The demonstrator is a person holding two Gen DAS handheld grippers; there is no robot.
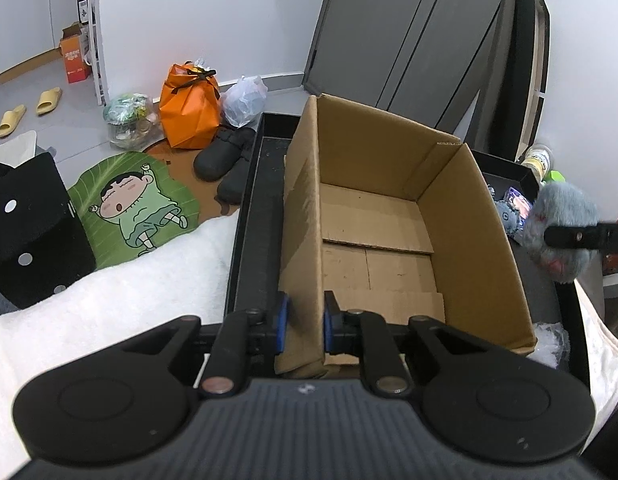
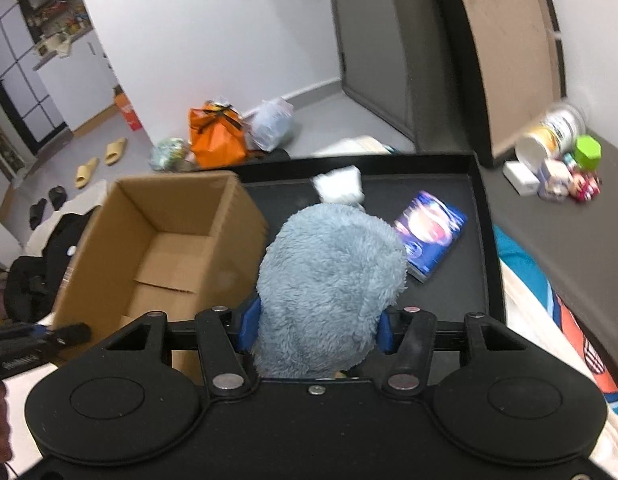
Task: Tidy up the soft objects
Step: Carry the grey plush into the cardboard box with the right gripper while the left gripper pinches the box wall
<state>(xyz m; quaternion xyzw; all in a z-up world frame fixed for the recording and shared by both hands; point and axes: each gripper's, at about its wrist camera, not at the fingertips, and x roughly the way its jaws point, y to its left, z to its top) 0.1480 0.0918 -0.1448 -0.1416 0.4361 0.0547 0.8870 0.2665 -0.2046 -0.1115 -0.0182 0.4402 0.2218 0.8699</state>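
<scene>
In the left wrist view, the left gripper (image 1: 304, 326) sits at the bottom centre of the frame, its two blue-padded fingers (image 1: 281, 322) pressed against either side of the near left wall of an open cardboard box (image 1: 393, 216). The box fills the middle of the frame, its flaps lying flat on its floor and nothing else visible inside. It stands on a black tray (image 1: 253, 216) that runs up the frame beside a white fluffy blanket (image 1: 129, 304) at lower left.

At the right edge of that view a grey-blue plush toy (image 1: 565, 216) hangs above the tray, just beyond the box's right wall, with a black finger of the other gripper across it. A second small blue plush (image 1: 509, 216) lies on the tray behind it.

In the right wrist view, the right gripper (image 2: 316, 330) is at lower centre, clamped on the plush toy (image 2: 329, 280), whose fur bulges up between the blue pads (image 2: 251, 320) and hides much of the tray (image 2: 449, 184). The cardboard box (image 2: 161, 240) is at centre left, just beside the toy. On the tray above and right of the toy lie a white crumpled item (image 2: 339, 184) and a blue packet (image 2: 433, 236).

On the floor at upper left of both views stand an orange bag (image 1: 189, 112) and yellow slippers (image 1: 29, 110).
</scene>
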